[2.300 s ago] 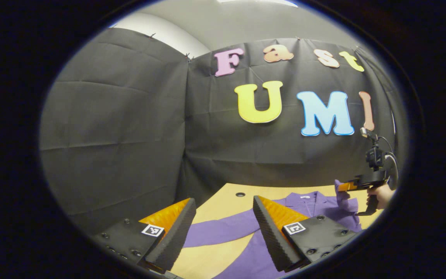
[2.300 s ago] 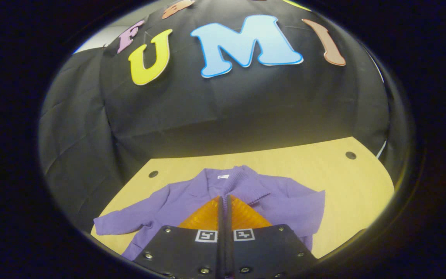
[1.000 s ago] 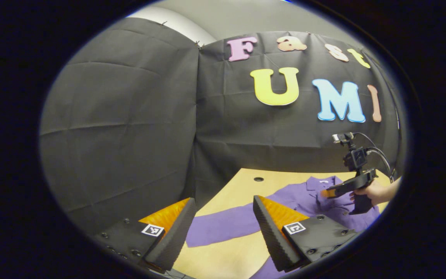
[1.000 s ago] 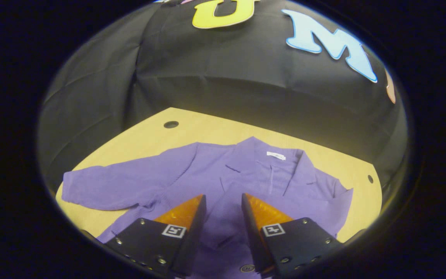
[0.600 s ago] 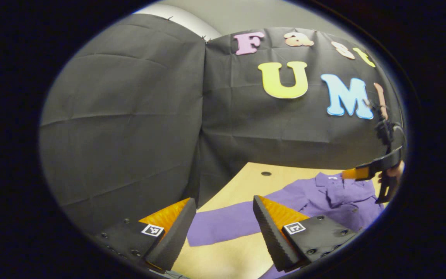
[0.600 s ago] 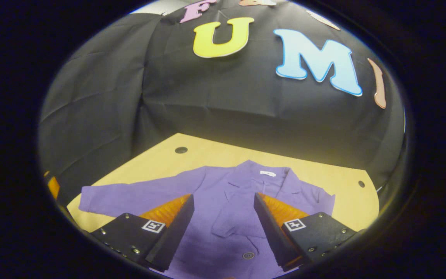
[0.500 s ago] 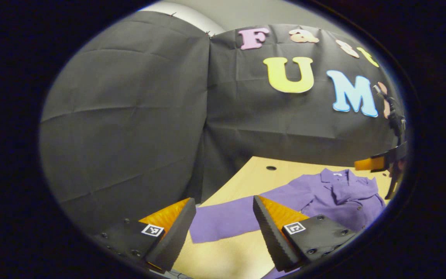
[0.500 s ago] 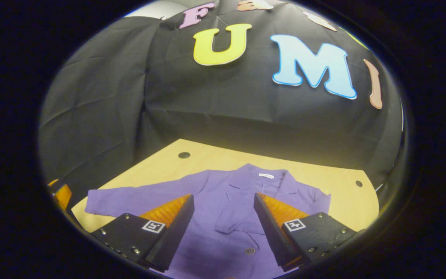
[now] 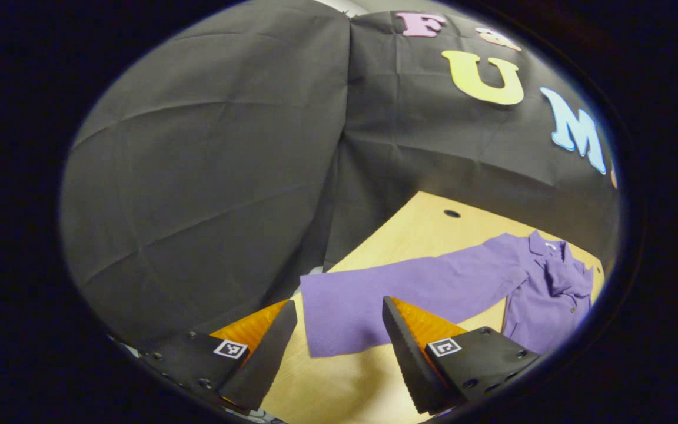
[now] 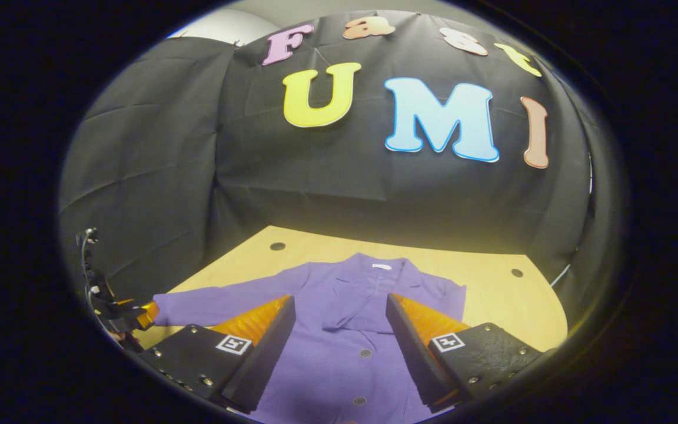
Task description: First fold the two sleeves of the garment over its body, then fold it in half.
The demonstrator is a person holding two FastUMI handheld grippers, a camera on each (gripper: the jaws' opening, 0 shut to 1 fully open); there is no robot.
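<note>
A purple button-up garment [image 10: 339, 353] lies face up on the wooden table [image 10: 492, 294], collar toward the back wall. Its right sleeve [image 10: 351, 315] lies folded across the chest. The left sleeve [image 9: 421, 285] stretches out flat to the side. My left gripper [image 9: 338, 303] is open, just above that sleeve's cuff [image 9: 327, 324], which lies between its fingers. The left gripper [image 10: 148, 312] also appears at the sleeve's end in the right gripper view. My right gripper [image 10: 339, 299] is open above the garment's front, holding nothing.
The table has small round holes near its back corners [image 10: 277, 245] [image 10: 516, 272] [image 9: 451, 213]. Black cloth walls close in behind and to the left. The table's left edge [image 9: 315, 277] runs right beside the cuff. Bare wood lies right of the garment.
My right gripper let go of the right sleeve over the chest, opened and drew back. My left gripper moved down and closer to the left sleeve's cuff.
</note>
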